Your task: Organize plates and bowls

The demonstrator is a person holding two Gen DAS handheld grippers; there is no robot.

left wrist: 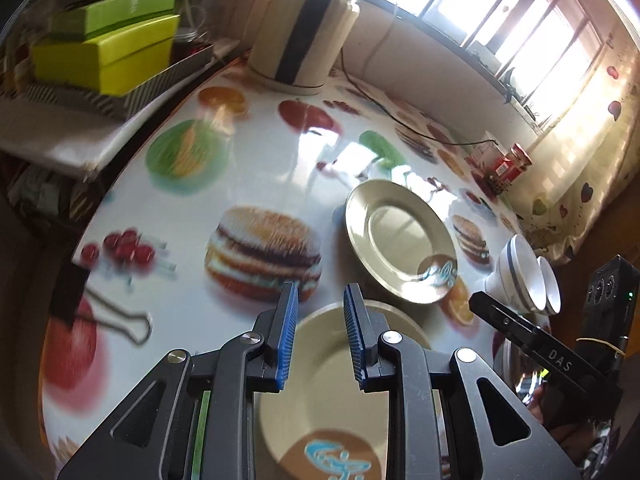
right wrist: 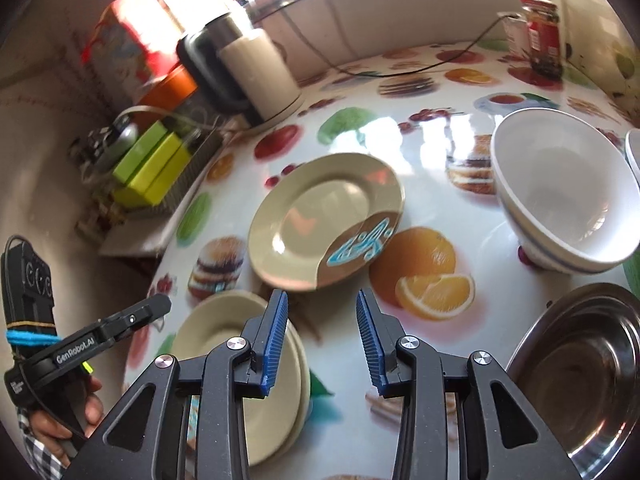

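Plate (right wrist: 324,220) flat, face up — blue motif toward grippers.

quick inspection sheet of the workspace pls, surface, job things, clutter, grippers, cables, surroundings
surface: glossy table with food-print cover
job's things: single beige plate; stack of beige plates nearer; white bowls at right; steel dish near edge
clutter: kettle, red-lidded jar, binder clip
grippers: left gripper open, empty, above plate stack; right gripper open, empty
cables: black cord across the far table
surroundings: green boxes on side shelf, window, curtain
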